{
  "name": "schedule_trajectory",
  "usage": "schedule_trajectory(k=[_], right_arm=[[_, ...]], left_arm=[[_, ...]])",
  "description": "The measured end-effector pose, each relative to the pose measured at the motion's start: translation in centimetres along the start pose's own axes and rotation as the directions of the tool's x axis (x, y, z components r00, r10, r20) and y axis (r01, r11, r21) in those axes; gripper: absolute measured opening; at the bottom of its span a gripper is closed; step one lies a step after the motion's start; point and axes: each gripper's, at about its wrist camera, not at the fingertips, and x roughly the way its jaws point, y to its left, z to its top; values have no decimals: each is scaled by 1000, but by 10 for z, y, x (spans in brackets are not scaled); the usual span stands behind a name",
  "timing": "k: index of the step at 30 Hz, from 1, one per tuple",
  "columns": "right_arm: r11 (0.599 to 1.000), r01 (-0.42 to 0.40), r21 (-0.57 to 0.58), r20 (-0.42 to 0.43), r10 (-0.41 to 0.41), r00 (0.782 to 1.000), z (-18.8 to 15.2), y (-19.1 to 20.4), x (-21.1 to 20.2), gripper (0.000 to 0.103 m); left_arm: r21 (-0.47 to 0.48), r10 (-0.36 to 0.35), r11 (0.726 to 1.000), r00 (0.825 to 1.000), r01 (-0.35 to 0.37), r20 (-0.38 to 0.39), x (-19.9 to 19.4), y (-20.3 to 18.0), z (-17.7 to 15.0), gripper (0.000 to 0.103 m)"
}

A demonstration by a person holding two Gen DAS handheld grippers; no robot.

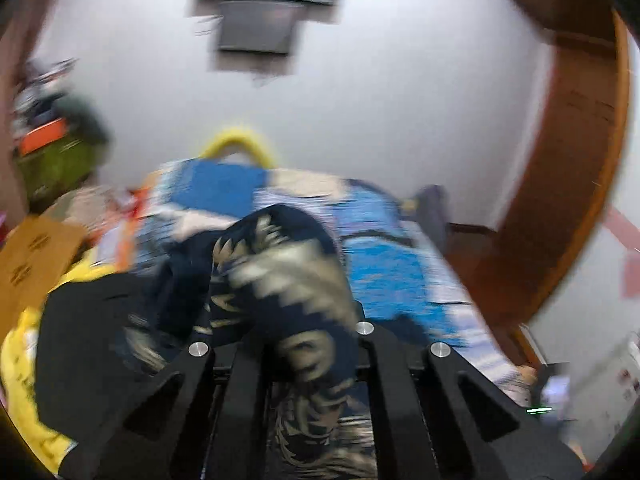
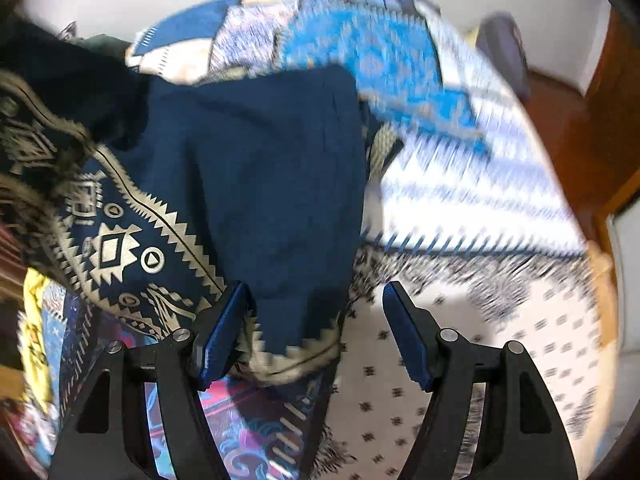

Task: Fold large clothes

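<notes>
Navy garment [image 2: 260, 168], gold zigzag trim

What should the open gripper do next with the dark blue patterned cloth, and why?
Probably close the right hand-held gripper on the hem of the dark blue patterned garment. Its jaws stand open with that edge lying between them, not pinched, while the left hand-held gripper is already shut on the same cloth. Two held points would let the fold begin.

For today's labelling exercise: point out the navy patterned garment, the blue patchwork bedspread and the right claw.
navy patterned garment [image 2: 256, 168]: right wrist view, plain navy panel.
blue patchwork bedspread [image 2: 384, 60]: right wrist view, bright blue patch.
right claw [image 2: 316, 332]: right wrist view, between open fingertips.
</notes>
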Motion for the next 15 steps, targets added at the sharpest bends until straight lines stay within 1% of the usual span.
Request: schedule_trajectory(k=[2,4,6,8,10,11,12,13,14,15], right_arm=[[1000,5,-7,6,-5,1000,0,2,2,67],[999,-4,-37,20,5,1000,1,2,-7,67],[1000,1,-24,48,0,999,-2,-7,-20,67],[1000,22,0,76,-21,997,-10,-21,-35,67],[998,60,13,91,-61,994,-19,-40,-50,67],[997,76,20,93,-77,993,-23,-45,-53,67],[994,104,33,85,-107,991,-29,-57,-57,67],[992,122,42,75,-125,989,-33,-64,-59,67],[989,137,54,63,-141,988,-36,-72,-60,67],[986,148,69,55,-152,987,-40,-79,-61,67]], left_arm=[[40,-83,996,996,85,-37,9,-33,-1,4],[83,-122,988,988,130,-89,22,-62,-10,4],[111,-149,979,975,168,-168,41,-85,-27,4],[95,-186,971,947,218,-263,61,-94,-50,4],[58,-222,965,910,257,-350,78,-96,-74,4],[52,-237,958,883,281,-404,88,-97,-89,4],[46,-240,955,858,291,-455,98,-97,-105,4],[49,-230,955,835,292,-499,106,-97,-119,4],[63,-215,955,823,290,-527,112,-96,-129,4],[87,-196,954,817,287,-543,115,-96,-137,4]])
